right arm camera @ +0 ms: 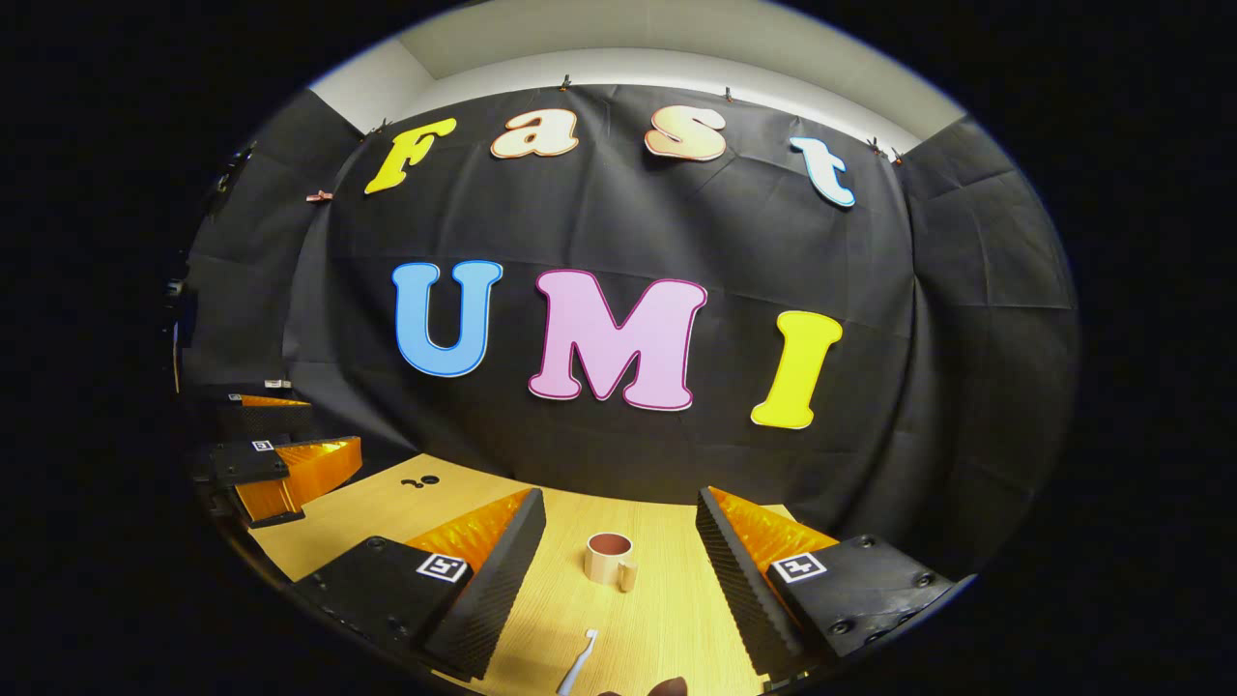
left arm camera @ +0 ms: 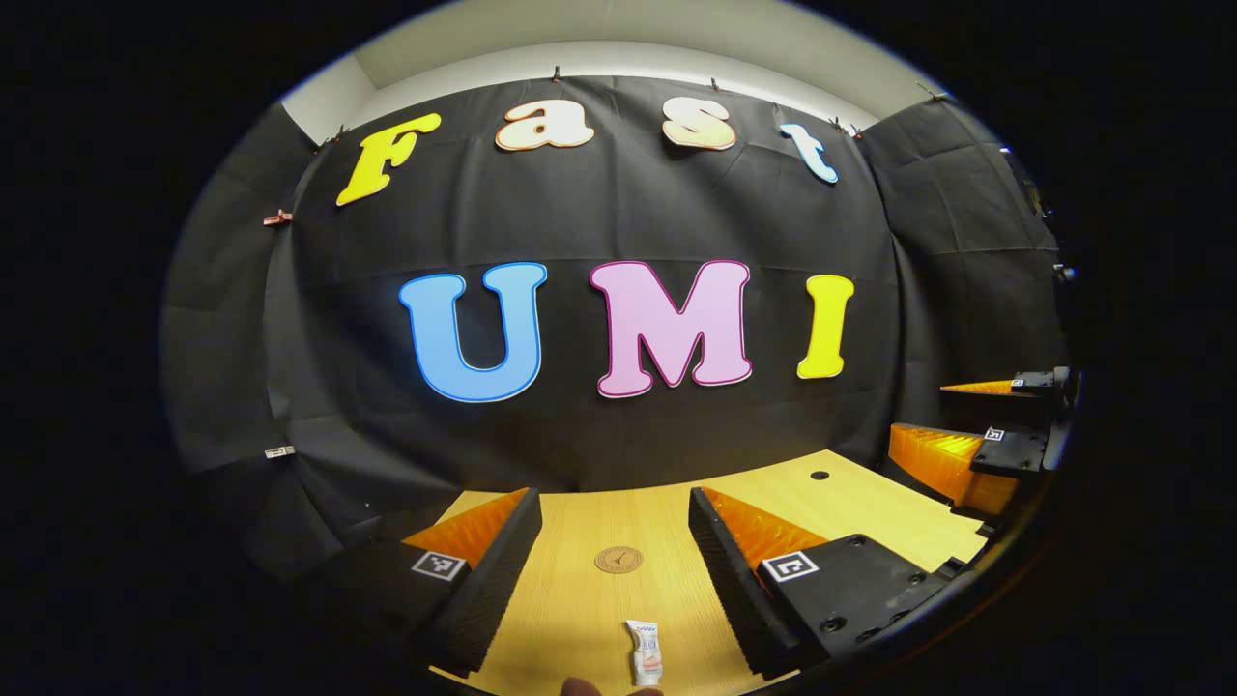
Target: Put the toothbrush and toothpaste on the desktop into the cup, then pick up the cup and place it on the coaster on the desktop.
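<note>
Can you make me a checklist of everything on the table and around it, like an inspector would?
Surface: wooden desktop, pale, with a small dark hole near its far edge.
Job's things: toothpaste lying flat between the left fingers; round coaster beyond it, bare; cup upright with its handle toward the camera, looks empty; toothbrush lying flat, nearer than the cup.
Clutter: nothing seen.
Grippers: left hand-held gripper open, holding nothing; right hand-held gripper open, holding nothing.
Cables: nothing seen.
Surroundings: black cloth wall behind the desk, clipped up along its top edge.
</note>
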`<state>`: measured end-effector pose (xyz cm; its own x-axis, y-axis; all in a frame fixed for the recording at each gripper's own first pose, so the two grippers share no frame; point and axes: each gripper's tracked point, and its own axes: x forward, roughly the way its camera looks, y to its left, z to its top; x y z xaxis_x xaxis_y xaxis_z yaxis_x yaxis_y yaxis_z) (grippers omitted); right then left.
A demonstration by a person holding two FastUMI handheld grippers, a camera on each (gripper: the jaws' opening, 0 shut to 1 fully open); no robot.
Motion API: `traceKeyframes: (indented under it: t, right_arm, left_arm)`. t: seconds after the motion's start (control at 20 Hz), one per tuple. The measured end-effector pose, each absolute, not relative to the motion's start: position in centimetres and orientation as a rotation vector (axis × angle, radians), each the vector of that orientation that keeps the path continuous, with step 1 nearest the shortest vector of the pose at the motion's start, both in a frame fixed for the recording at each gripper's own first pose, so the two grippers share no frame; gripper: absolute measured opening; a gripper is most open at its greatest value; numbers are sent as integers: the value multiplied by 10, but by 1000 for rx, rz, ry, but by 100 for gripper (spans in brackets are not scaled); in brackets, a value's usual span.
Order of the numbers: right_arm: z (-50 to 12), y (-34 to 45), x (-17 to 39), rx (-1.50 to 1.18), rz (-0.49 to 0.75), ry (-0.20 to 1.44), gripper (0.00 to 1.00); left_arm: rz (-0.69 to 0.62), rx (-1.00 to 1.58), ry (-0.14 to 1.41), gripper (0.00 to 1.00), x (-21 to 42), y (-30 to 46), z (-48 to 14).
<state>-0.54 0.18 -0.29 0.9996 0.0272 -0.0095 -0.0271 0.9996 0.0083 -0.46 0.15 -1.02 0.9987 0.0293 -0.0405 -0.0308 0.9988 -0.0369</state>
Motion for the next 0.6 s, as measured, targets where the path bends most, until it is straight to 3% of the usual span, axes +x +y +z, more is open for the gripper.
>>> traceKeyframes:
  t: [0.35,0.6]
  right_arm:
    - [-10,-1,-10,15,23,30,97]
    - [-28,-4,-4,9,28,66,97]
  left_arm:
    - [27,-54,63,95,-4,-2,-18]
    - [16,-46,158,96,-3,-13,-59]
